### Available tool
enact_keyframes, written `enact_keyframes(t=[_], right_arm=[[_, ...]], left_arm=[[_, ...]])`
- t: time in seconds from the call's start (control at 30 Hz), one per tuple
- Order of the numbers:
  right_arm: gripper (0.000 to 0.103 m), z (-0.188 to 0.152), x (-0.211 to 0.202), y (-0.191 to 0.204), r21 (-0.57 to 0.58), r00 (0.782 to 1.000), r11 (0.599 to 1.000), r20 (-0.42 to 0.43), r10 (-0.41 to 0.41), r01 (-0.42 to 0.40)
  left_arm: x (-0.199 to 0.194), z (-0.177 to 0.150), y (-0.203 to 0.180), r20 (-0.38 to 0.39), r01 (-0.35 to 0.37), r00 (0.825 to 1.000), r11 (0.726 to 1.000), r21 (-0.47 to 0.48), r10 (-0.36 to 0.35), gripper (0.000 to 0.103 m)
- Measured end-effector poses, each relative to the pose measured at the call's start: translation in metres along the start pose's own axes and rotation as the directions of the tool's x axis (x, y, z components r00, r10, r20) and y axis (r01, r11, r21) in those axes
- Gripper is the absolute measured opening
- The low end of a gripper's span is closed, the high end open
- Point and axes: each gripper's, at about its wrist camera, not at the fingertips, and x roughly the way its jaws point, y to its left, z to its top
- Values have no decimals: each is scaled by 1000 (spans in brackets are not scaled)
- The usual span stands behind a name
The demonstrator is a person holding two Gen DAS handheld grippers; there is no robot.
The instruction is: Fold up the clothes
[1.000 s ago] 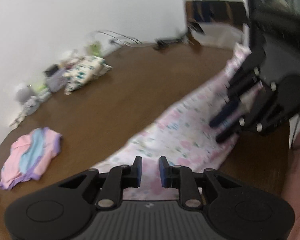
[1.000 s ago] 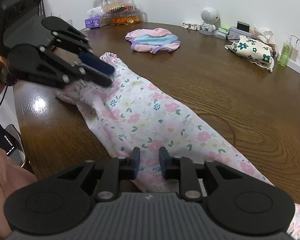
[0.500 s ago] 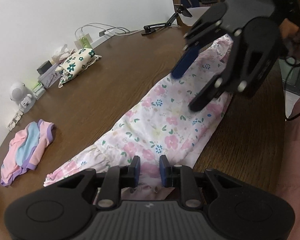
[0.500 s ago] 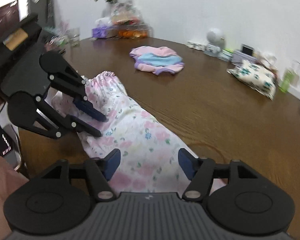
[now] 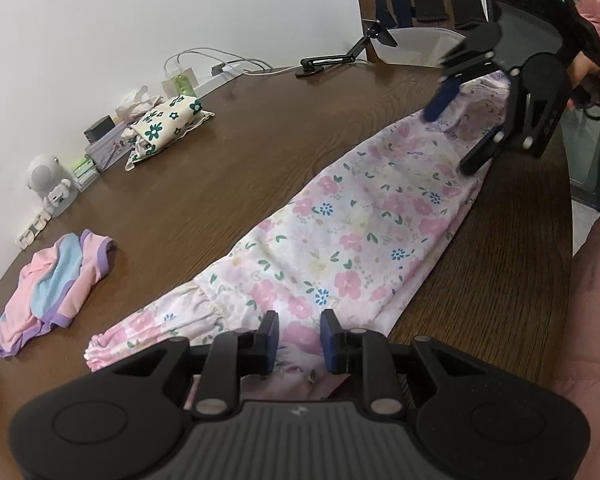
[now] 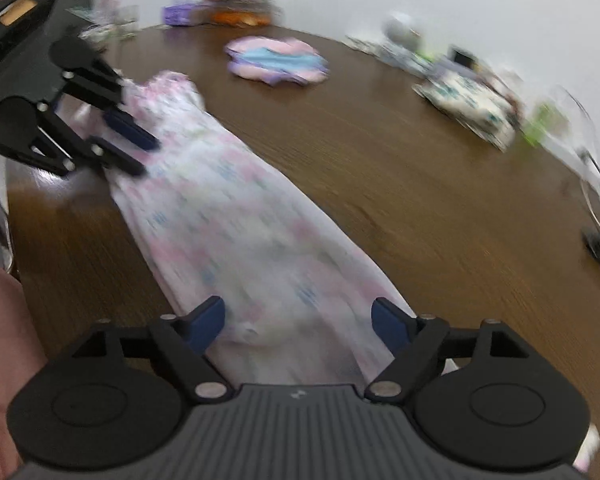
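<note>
**Two hand-held tools at opposite ends of a floral garment on a round bench**

We see a long white cotton garment printed with pink and blue flowers [image 5: 364,236] lying stretched flat across a dark brown round wooden bench [image 5: 284,128], running along the edge nearest the person.

Our left tool [image 5: 298,340], black with blue pads, sits at the gathered, ruffled end of the garment. Its two fingers stand narrowly apart with floral cloth lying between them; we cannot tell whether they pinch the fabric or only rest over it.

Our right tool [image 6: 300,320] is at the far end of the same garment. Its fingers are spread wide, one on each side of the cloth strip, and they grip nothing. The right wrist view is smeared with motion blur. In the left wrist view this tool hangs just above the garment's far end, with a hand in a pink sleeve [image 5: 596,12] behind it.

Well apart from the floral garment, a small folded pink, blue and purple garment [image 5: 56,284] lies on the bench. Farther along the wall side lies a cream cloth printed with dark green flowers [image 5: 164,124], and near it a small white round gadget [image 5: 46,178].
</note>
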Motion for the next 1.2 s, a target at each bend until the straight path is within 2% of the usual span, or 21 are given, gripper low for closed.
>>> enact_keyframes(t=[0.13,0.3,0.4,0.53,0.6,0.67,0.77,0.8,0.83,0.9,1.0,1.07,1.17,1.2], right_arm=[[80,-27,-20,-25,48,999,998,-24,-29,31],[80,-53,-34,-49,129,1000,991,-3,-26,26],[84,-58,-32,-54,147,1000,989,29,-12,8],[85,-55,-28,-55,134,1000,991,28,-9,5],[85,-54,-29,-53,137,1000,990,25,-14,11],[86,-52,-37,-49,171,999,985,45,-31,23],[90,-48,-61,-43,247,991,969,122,-53,22],[99,-48,-68,-42,280,988,960,139,-71,30],[103,-48,-75,-41,313,984,949,150,-93,42],[102,-50,-89,-42,393,979,917,149,-143,74],[103,-60,-103,-53,555,972,823,102,-210,120],[103,-71,-110,-60,646,969,754,87,-233,123],[103,-88,-116,-70,765,968,634,60,-244,112],[103,-93,-115,-71,786,968,608,54,-244,109]], left_arm=[[0,-1,1,-4,-3,1000,1000,-14,3,21],[1,-1,1,-7,-26,1000,999,-47,26,22],[-1,0,0,-7,-45,999,997,-67,45,22],[-5,6,3,-13,-59,998,994,-91,58,24],[-6,9,4,-16,-66,998,993,-103,65,36],[-8,12,5,-19,-73,997,991,-115,72,65],[-22,21,11,33,-65,997,988,-143,70,76],[-28,26,13,46,-77,995,986,-147,85,80],[-33,30,13,56,-98,993,984,-151,107,87],[-43,40,13,73,-137,986,977,-161,150,92],[-51,51,12,77,-160,981,970,-184,176,92],[-50,55,9,78,-150,983,973,-175,166,92],[-36,66,0,86,-98,990,983,-155,112,92],[-32,70,-3,88,-81,992,986,-148,94,92]])
